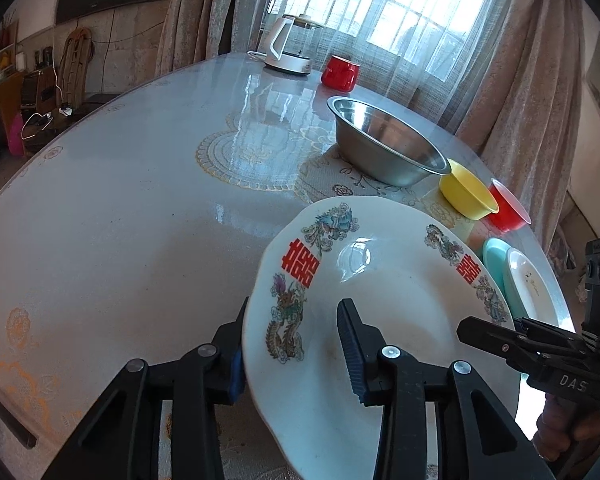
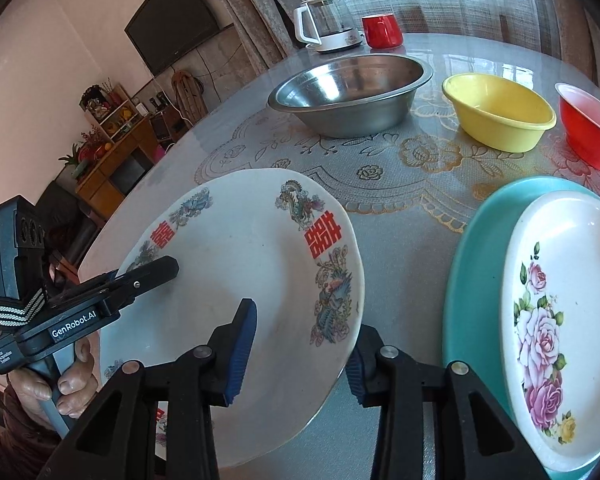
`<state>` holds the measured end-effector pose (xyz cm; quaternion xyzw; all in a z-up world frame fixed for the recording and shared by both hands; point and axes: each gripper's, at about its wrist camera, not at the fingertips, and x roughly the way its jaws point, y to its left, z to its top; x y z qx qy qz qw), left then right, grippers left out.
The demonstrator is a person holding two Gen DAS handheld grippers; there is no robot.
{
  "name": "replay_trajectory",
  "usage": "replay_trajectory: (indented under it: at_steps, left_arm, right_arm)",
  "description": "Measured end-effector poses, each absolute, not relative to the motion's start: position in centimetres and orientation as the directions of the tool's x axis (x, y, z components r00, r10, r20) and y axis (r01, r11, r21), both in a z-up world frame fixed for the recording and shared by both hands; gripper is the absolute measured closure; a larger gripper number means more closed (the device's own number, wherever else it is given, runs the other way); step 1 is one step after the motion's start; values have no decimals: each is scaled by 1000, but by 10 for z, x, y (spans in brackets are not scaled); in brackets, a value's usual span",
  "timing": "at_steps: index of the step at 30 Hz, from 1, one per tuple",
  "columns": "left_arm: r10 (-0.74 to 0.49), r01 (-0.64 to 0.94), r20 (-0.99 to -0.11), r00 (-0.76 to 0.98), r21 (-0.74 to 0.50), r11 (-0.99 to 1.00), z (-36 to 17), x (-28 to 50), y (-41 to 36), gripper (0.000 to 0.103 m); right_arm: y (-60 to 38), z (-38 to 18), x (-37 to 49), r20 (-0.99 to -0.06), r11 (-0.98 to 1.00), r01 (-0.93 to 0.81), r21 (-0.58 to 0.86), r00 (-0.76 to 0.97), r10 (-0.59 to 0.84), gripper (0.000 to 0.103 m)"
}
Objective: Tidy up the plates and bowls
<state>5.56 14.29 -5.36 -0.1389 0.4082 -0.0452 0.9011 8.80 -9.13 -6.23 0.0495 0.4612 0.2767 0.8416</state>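
Left tool: my left tool (image 1: 296, 344) straddles the near-left rim of the dragon plate (image 1: 380, 300), 1 finger under the rim and 1 on the plate's face, the pads closed on it.
Right tool: my right tool (image 2: 300, 348) grips the same dragon plate (image 2: 240, 280) at its opposite rim, partly closed, 1 pad on the face and 1 behind the edge.
Dragon plate: tilted, held between both tools above the table (image 1: 120, 220).
Other plates: a rose plate (image 2: 560, 320) lies in a teal plate (image 2: 472, 248) on the table, just right of the dragon plate.
Bowls: a steel bowl (image 2: 352, 92), a yellow bowl (image 2: 500, 112) and a red bowl (image 2: 588, 128) stand in a row farther back.
Far end: a kettle (image 2: 324, 24) and a red mug (image 2: 382, 30) near the window.
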Motion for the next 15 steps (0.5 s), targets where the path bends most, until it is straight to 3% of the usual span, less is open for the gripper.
replay_trajectory:
  at_steps: [15]
  left_arm:
    - [-159, -96, -740, 654, -289, 952, -53, 47, 140, 67]
  right_arm:
    - [-96, -63, 90, -745, 830, -411, 376, 398, 535, 60]
